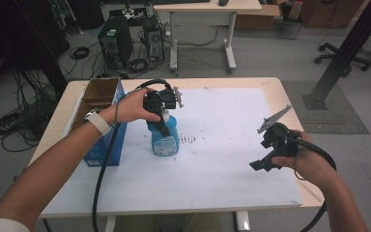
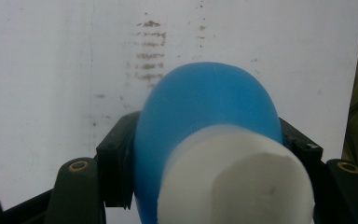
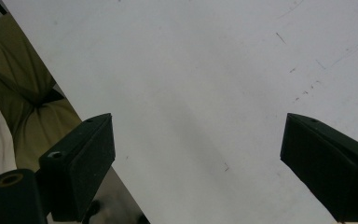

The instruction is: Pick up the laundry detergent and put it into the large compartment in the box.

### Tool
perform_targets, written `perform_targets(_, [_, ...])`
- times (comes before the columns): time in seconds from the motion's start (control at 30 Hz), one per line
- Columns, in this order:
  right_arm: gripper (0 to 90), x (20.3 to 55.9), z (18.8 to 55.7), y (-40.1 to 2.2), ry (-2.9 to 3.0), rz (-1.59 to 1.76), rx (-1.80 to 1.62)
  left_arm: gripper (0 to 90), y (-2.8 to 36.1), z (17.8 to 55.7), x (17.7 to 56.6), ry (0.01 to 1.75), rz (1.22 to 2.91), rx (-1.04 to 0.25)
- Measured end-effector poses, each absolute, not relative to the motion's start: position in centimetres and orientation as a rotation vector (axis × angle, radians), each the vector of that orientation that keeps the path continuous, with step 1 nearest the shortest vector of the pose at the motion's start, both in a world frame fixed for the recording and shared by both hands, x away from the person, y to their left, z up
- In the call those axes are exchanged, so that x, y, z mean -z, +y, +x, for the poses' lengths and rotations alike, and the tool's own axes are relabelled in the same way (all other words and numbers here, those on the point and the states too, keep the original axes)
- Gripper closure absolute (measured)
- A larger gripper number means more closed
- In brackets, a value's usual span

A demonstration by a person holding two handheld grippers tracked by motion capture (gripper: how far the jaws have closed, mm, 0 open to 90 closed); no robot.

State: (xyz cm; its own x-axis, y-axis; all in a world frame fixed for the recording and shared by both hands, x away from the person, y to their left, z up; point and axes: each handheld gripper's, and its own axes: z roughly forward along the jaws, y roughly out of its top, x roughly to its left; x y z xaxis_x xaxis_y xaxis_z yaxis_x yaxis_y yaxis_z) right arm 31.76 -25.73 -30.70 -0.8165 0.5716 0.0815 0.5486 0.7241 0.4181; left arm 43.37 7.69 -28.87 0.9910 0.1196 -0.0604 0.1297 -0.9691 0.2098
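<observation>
A blue bottle [image 1: 165, 139] with a white cap stands upright on the white sheet [image 1: 222, 159], left of the table's middle. My left gripper [image 1: 161, 122] comes down on it from above and is shut on its upper part. In the left gripper view the blue bottle [image 2: 205, 102] and its white cap [image 2: 242, 182] sit between the two black jaws, whose pads [image 2: 116, 158] press its sides. My right gripper [image 1: 261, 166] hovers low over the sheet near the right front. Its jaws stand wide apart in the right gripper view, open [image 3: 196, 158] with nothing between them.
An open cardboard box with blue sides [image 1: 100, 116] stands at the table's left edge, close to the bottle. Dark smudges [image 1: 188, 140] mark the sheet right of the bottle. Beyond the table are a desk [image 1: 207, 9] and a computer tower [image 1: 116, 41] on the floor.
</observation>
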Motion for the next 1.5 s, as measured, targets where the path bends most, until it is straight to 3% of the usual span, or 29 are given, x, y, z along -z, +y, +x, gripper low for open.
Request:
perform_targets(0.73, [10.1,30.5,31.6,-25.9,2.859,0.939,-0.671,37.3,7.6,43.3,28.6,0.242,2.933,0.031])
perform_targets(1.5, [10.1,30.2,31.5,-25.7,2.857,0.921,-0.67,37.3,7.8,42.1,24.6,0.291,2.899,-0.002])
